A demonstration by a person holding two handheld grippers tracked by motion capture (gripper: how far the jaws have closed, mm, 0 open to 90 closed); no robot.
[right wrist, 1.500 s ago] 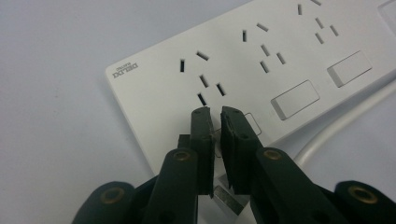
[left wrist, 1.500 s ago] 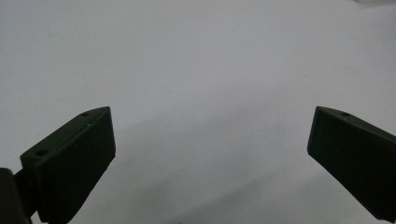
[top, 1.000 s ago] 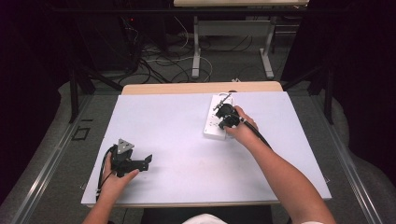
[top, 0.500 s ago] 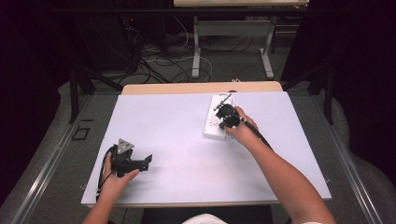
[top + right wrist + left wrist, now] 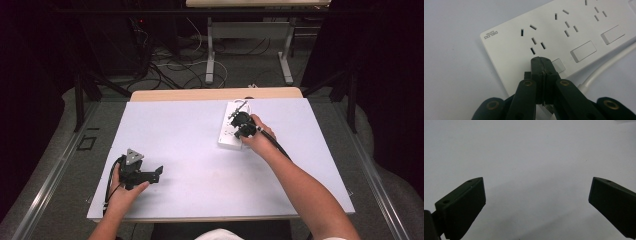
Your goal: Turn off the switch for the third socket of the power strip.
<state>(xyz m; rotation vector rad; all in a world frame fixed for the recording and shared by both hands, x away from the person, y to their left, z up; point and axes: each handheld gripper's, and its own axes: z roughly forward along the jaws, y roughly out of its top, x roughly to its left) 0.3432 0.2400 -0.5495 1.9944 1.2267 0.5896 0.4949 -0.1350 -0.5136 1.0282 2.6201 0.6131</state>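
A white power strip (image 5: 229, 134) lies on the white table (image 5: 185, 135), right of centre toward the back. In the right gripper view the strip (image 5: 564, 32) has several sockets and a row of rocker switches. My right gripper (image 5: 541, 61) is shut with nothing between its jaws, and its tips rest at the nearest switch (image 5: 560, 66). From above, that gripper (image 5: 238, 125) sits over the strip's near end. My left gripper (image 5: 159, 172) lies near the front left edge, and its jaws (image 5: 536, 195) stand wide open over bare table.
The strip's white cable (image 5: 606, 66) runs off beside the switches. Behind the table, the floor holds tangled cables (image 5: 170, 65) and the legs of another table (image 5: 210, 50). Dark stands (image 5: 80, 95) flank both sides.
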